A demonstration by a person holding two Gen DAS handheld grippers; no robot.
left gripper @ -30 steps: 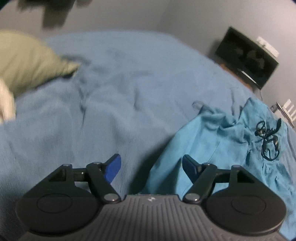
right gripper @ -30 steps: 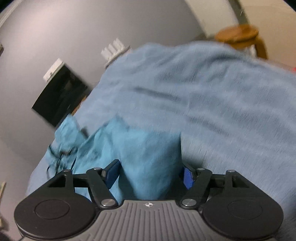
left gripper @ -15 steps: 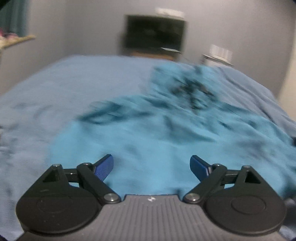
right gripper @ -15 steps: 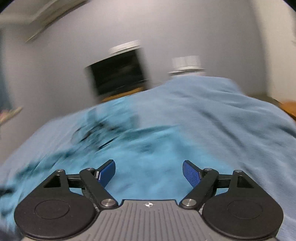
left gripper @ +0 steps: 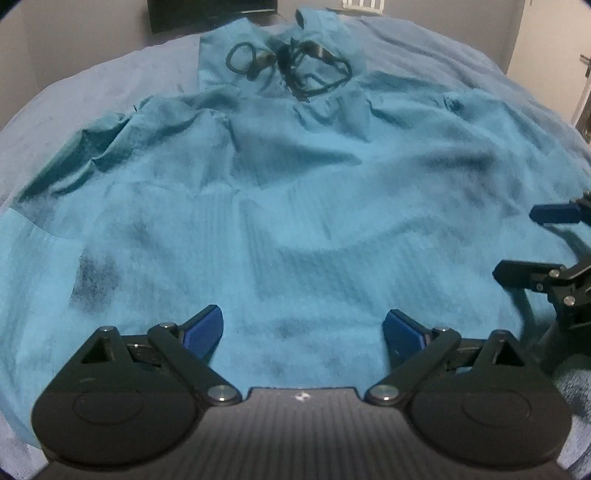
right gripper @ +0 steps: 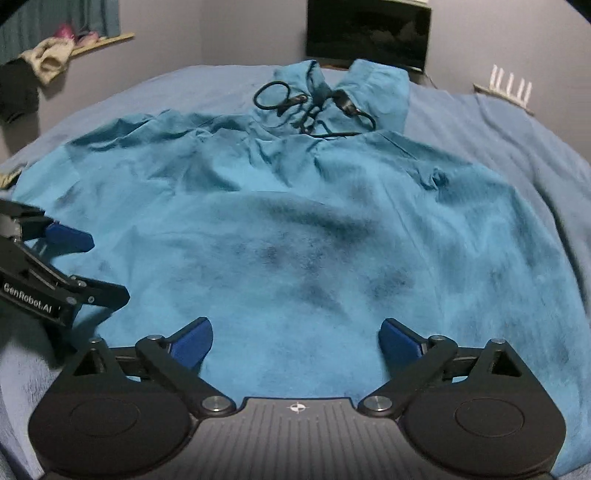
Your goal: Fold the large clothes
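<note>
Hoodie is lying spread out, front up, on the bed, under both grippers. The left gripper is opening its jaws wide; its blue pads are standing apart over the near hem with only flat cloth below them and nothing pinched. The right gripper is likewise opening, its pads spread over the same hem and pressing on nothing. Each gripper is showing at the edge of the other's view, side by side along the near edge: the right gripper at the right of the left wrist view, the left gripper at the left of the right wrist view.

The hoodie is teal, creased across the chest, with darker smudged patches near the middle and lower front. Its hood is pointing away from the grippers, toward the far end of the bed, and a black drawcord is lying in loose loops over the neck. The sleeve on the left is folded in with a rumpled ridge; the right side is running out smoother toward the bed's edge.

The blue bedcover is showing bare on both sides and beyond the hood. A dark screen is standing against the wall past the far end, a white rack beside it. A shelf with clothes is sitting at far left.
</note>
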